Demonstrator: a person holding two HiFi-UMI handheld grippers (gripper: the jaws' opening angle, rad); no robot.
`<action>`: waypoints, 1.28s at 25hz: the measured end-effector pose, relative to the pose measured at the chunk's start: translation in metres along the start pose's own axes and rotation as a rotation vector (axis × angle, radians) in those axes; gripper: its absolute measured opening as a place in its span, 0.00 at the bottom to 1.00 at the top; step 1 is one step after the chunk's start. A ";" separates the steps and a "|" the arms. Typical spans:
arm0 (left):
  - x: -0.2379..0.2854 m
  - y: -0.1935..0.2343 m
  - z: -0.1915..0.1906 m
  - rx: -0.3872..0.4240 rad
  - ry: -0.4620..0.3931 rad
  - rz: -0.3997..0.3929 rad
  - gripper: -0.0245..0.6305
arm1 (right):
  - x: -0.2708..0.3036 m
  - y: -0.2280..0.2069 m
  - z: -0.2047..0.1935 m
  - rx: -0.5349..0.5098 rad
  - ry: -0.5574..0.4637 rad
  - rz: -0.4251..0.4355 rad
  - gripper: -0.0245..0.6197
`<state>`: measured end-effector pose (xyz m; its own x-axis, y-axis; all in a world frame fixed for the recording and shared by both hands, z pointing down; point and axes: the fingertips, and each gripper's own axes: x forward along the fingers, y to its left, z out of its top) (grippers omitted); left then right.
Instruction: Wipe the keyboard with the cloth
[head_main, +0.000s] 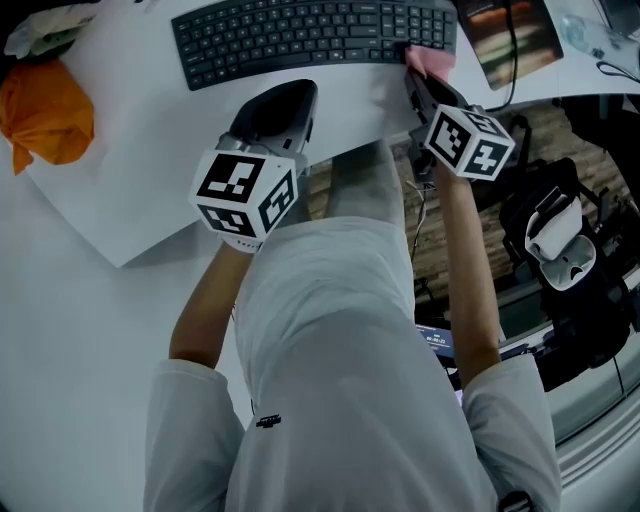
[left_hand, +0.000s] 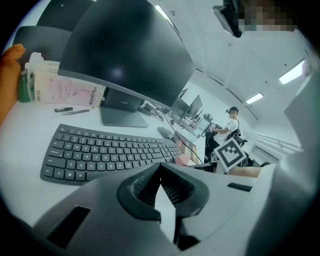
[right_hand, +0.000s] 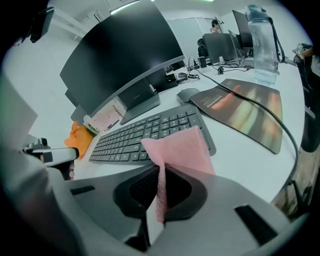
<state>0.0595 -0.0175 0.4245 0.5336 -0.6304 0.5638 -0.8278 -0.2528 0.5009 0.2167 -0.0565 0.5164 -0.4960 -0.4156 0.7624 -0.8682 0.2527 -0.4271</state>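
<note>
Keyboard (head_main: 310, 38) | right gripper (right_hand: 159, 186) pinches cloth (right_hand: 181, 147) at its right end | left gripper (left_hand: 161, 187) jaws together, empty | wiping likely barely begun, most keys left

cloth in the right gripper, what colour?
Pink; the cloth shows best in the right gripper view, pinched between the jaws.

Pink cloth (right_hand: 182, 150), dark grey keyboard (head_main: 300, 35), white desk (head_main: 130, 190), orange bundle (head_main: 45, 115), black monitor (right_hand: 125, 55), dark mat (right_hand: 245, 107) streaked reddish
</note>
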 end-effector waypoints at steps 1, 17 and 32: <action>-0.001 0.001 0.000 -0.002 -0.002 0.003 0.07 | 0.001 0.004 0.000 -0.005 0.003 0.005 0.07; -0.031 0.029 -0.006 -0.059 -0.043 0.057 0.07 | 0.030 0.076 -0.014 -0.099 0.078 0.106 0.07; -0.064 0.064 -0.010 -0.125 -0.100 0.134 0.07 | 0.062 0.158 -0.032 -0.219 0.160 0.225 0.07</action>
<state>-0.0260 0.0136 0.4276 0.3951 -0.7238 0.5657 -0.8589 -0.0725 0.5070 0.0493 -0.0144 0.5119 -0.6508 -0.1903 0.7350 -0.7049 0.5112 -0.4918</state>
